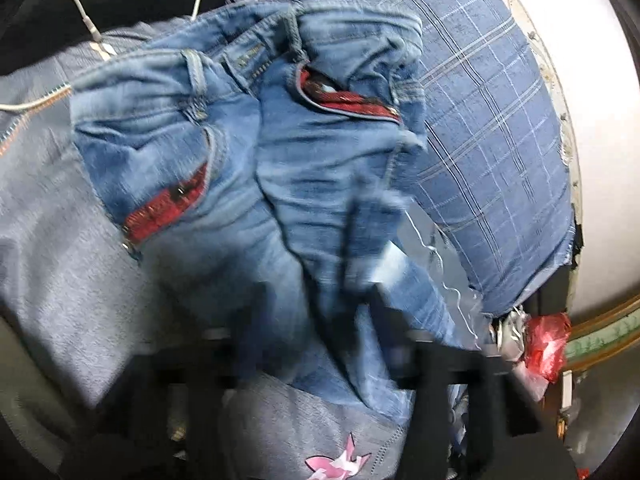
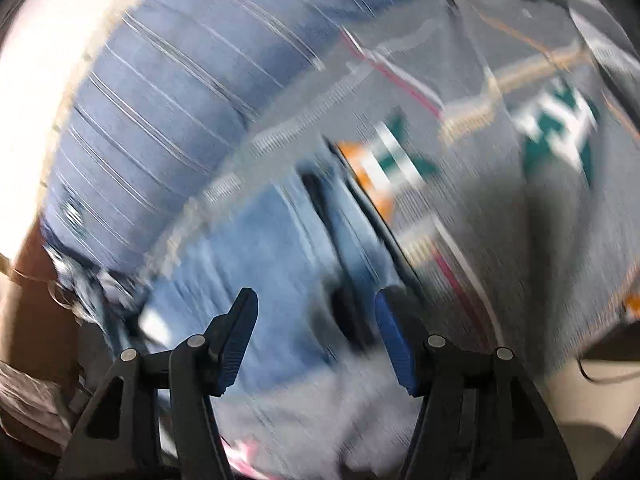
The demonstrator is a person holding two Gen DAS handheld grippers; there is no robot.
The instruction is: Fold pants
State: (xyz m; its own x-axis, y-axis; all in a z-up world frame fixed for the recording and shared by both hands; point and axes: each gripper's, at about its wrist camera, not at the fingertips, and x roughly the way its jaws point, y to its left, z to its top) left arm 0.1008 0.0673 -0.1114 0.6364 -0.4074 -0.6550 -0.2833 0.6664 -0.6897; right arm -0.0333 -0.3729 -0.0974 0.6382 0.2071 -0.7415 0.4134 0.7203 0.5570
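Light blue jeans (image 1: 240, 152) with red plaid pocket trim lie crumpled on a grey blanket (image 1: 52, 240), waistband at the top of the left wrist view. My left gripper (image 1: 320, 312) is badly blurred low in that view, over the jeans' leg fabric; its fingers cannot be made out. In the right wrist view my right gripper (image 2: 316, 312) is open, its blue-padded fingers (image 2: 394, 340) spread wide just above light blue denim (image 2: 248, 264). Nothing is between them.
A blue checked pillow (image 1: 480, 120) lies right of the jeans against a white wall (image 1: 592, 80). White cables (image 1: 80, 12) cross the upper left. A red plastic bag (image 1: 548, 344) sits at the right. The blanket shows teal and orange patterns (image 2: 560, 128).
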